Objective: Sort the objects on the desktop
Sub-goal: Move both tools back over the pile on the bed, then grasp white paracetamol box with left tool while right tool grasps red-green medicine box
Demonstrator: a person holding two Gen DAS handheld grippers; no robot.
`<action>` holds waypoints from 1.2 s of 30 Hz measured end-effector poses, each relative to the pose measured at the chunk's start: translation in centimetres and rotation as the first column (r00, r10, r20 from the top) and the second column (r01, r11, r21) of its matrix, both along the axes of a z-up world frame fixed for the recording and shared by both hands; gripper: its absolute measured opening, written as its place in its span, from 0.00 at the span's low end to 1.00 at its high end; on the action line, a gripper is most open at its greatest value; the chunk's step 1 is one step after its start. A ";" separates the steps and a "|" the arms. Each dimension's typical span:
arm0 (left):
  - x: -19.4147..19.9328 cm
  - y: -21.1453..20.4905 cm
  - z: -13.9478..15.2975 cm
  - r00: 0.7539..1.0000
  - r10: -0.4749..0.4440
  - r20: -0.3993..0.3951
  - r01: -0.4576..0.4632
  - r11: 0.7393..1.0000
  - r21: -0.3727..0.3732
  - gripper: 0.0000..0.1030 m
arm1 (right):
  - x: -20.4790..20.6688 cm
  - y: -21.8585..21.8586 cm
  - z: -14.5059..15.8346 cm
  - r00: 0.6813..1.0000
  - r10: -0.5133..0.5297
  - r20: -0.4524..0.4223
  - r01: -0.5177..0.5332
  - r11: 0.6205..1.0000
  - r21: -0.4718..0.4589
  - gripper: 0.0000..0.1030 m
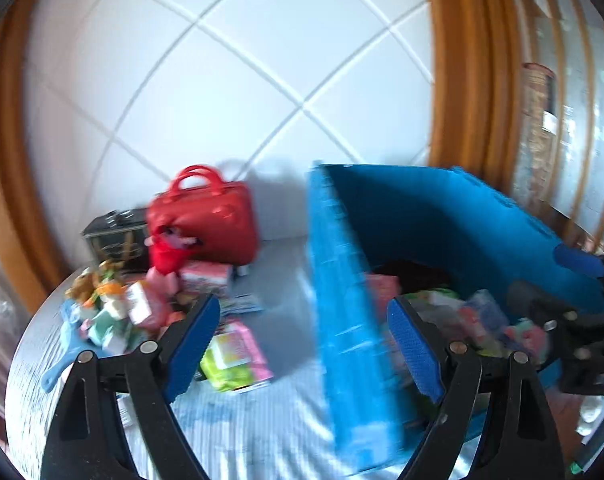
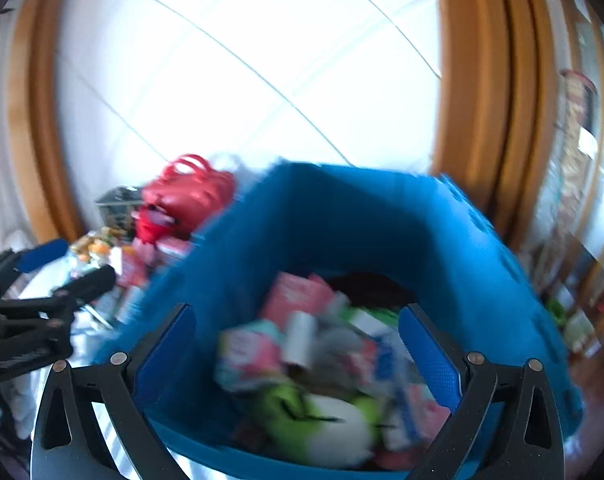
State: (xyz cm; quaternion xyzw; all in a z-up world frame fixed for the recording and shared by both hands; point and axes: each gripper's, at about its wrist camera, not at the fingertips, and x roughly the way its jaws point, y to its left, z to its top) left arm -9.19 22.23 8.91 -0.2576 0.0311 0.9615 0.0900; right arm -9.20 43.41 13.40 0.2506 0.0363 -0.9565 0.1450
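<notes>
Left tool: we see the left tool (image 1: 304, 344) spread wide with nothing between its blue pads (image 1: 194, 344) — it grips nothing and touches nothing. It hangs above the worktop (image 1: 278, 432), astride the near wall of the bin (image 1: 342, 300).

Right tool: the right tool (image 2: 298, 356) is likewise spread wide and bare, its pads (image 2: 430, 356) framing the bin's (image 2: 342, 220) contents from above without touching them, as far as the blur lets us tell.

Bin: a blue bin at the right of the worktop, already holding a heap of small cartons and packets (image 2: 302, 344) with a green and white soft item (image 2: 326, 420) at the near side. We judge that a good share of the sorting is done.

Left to sort: a pile of small boxes and toys (image 1: 130, 304) lies on the worktop left of the bin, and a pink and green carton (image 1: 238, 356) lies apart from it, nearer the left tool. A blue handled item (image 1: 62, 364) sits at the pile's near edge.

Behind the pile: a red bag (image 1: 206, 224) and a dark box (image 1: 118, 240) stand at the wall — whether they belong to the sorting, we cannot tell.

Stage: we judge both tools are between items, with the loose carton the closest candidate.
</notes>
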 end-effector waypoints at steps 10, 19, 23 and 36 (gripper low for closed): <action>-1.3 -15.6 -6.5 0.964 0.238 0.122 -0.236 0.971 -0.025 0.84 | 0.5 -14.0 -0.8 0.973 0.226 -0.038 -0.228 0.973 -0.046 1.00; -2.5 -30.6 -15.3 0.855 0.416 0.311 -0.417 0.907 -0.065 0.83 | -2.3 -23.2 -6.1 0.959 0.252 0.127 -0.250 0.968 -0.035 1.00; -3.3 -34.6 -19.7 0.824 0.393 0.408 -0.398 0.914 -0.076 0.83 | -4.0 -25.0 -10.5 0.952 0.191 0.240 -0.197 0.980 0.003 1.00; -7.1 -37.1 -28.6 0.816 0.115 0.566 -0.083 0.993 -0.082 0.83 | -8.1 -26.2 -22.8 0.858 -0.002 0.513 -0.058 0.993 0.101 1.00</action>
